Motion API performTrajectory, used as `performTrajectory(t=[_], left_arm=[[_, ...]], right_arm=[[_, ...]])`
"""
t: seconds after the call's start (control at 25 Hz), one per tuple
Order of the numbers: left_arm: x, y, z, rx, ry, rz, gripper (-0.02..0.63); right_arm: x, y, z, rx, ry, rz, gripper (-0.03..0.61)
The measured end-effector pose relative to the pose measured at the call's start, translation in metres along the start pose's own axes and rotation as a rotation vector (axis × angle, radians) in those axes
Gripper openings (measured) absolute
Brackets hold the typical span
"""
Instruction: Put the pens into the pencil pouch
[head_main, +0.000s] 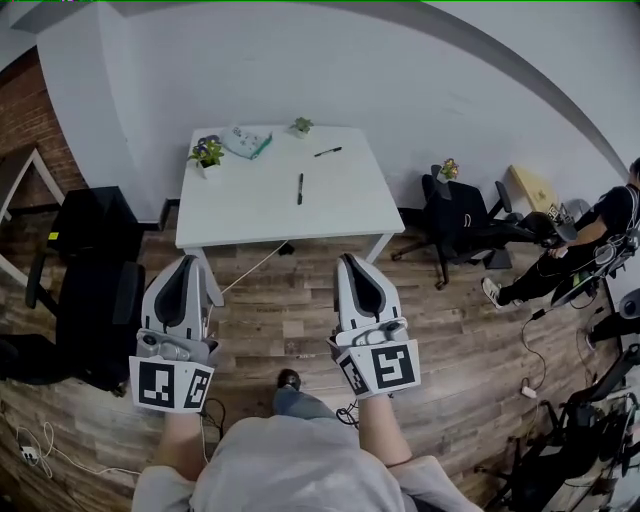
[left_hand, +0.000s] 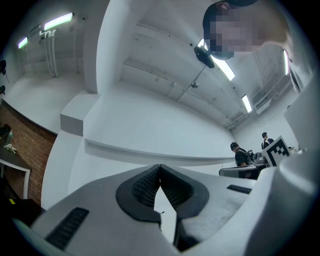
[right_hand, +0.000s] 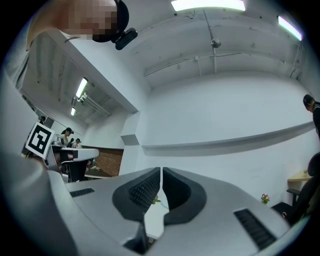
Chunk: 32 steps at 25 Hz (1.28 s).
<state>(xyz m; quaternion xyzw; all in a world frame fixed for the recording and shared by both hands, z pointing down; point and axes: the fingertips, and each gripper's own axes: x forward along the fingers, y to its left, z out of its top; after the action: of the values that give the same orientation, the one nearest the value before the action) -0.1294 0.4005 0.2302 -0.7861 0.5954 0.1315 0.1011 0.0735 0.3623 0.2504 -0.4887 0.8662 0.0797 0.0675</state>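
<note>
Head view: a white table (head_main: 250, 215) is seen in the upper centre of the frame, on a wood floor. Two black pens are laid on it, well apart from both grippers: one pen (head_main: 299, 188) near the table's middle, a second pen (head_main: 327, 152) above and right of it. The pencil pouch (head_main: 247, 141) is placed at the table's upper left, beside a potted plant (head_main: 207, 155). The left gripper (head_main: 185, 262) is held at lower left and the right gripper (head_main: 347, 260) at lower centre, both pointed toward the table and short of its near edge. A black chair (head_main: 95, 290) is seen at the left edge, and a seated person (head_main: 580, 250) at the right edge.

Left gripper view: the left gripper (left_hand: 160, 167) is clenched, pads met at the tips, with nothing caught between them. A wall and ceiling are seen beyond.

Right gripper view: the right gripper (right_hand: 161, 171) is clenched too, with only a hairline slit left between the pads and nothing gripped. A strip of white table (right_hand: 152, 220) is glimpsed below the pads.
</note>
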Motion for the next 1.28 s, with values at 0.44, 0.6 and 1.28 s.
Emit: performTrajectory(t=[0.44, 0.6, 1.28], left_arm=[[0.109, -0.004, -0.033, 0.001, -0.034, -0.006, 0.023], [0.131, -0.007, -0.048, 0.020, -0.013, -0.007, 0.025], [0.249, 0.061, -0.105, 0.026, 0.012, -0.031, 0.023]], right_arm=[[0.069, -0.084, -0.020, -0.006, -0.012, -0.008, 0.035], [0.089, -0.104, -0.034, 0.020, -0.002, -0.001, 0.035], [0.221, -0.144, -0.076, 0.035, 0.005, -0.022, 0.035]])
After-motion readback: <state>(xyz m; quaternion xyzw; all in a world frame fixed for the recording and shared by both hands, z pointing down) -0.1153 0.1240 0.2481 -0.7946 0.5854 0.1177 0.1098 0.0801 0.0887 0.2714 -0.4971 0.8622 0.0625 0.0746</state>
